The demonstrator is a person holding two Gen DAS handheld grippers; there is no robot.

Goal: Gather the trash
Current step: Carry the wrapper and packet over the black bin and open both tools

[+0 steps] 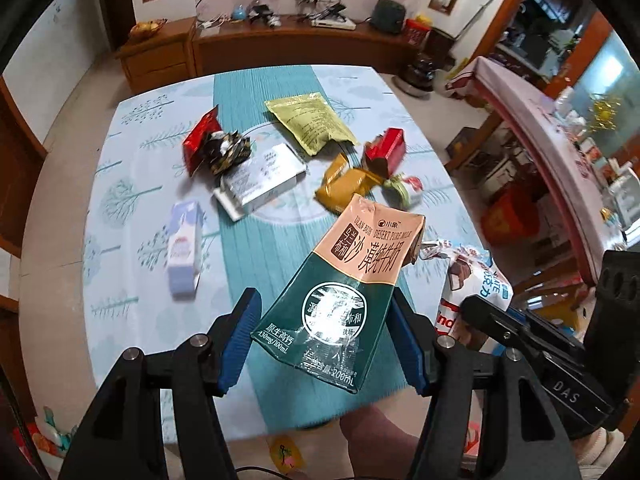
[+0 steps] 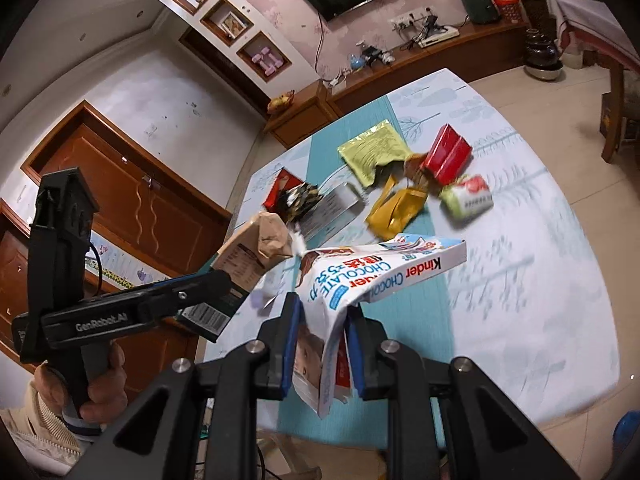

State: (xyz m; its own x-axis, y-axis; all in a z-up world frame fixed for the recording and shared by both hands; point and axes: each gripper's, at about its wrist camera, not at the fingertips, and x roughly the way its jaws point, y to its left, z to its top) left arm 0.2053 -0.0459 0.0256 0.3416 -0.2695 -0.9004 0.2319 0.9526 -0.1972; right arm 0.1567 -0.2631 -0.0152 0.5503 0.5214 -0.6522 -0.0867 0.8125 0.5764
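Observation:
My left gripper [image 1: 326, 320] is shut on a flattened green and peach milk carton [image 1: 344, 276] and holds it above the table's near edge. My right gripper [image 2: 322, 328] is shut on a crushed white Kinder chocolate box [image 2: 360, 276], also held above the table; the box shows at the right of the left wrist view [image 1: 476, 280]. The milk carton shows in the right wrist view [image 2: 248, 256], held by the left gripper. More trash lies on the table: a green-gold pouch [image 1: 312, 122], a yellow wrapper [image 1: 346, 186], a red box [image 1: 386, 148], a white carton [image 1: 184, 250].
The table [image 1: 132, 184] has a pale tree-print cloth with a teal runner. Also on it are a grey-white box [image 1: 262, 178], a red and black crumpled wrapper [image 1: 218, 146] and a small green-white packet [image 2: 466, 196]. A wooden TV cabinet [image 1: 280, 46] stands behind.

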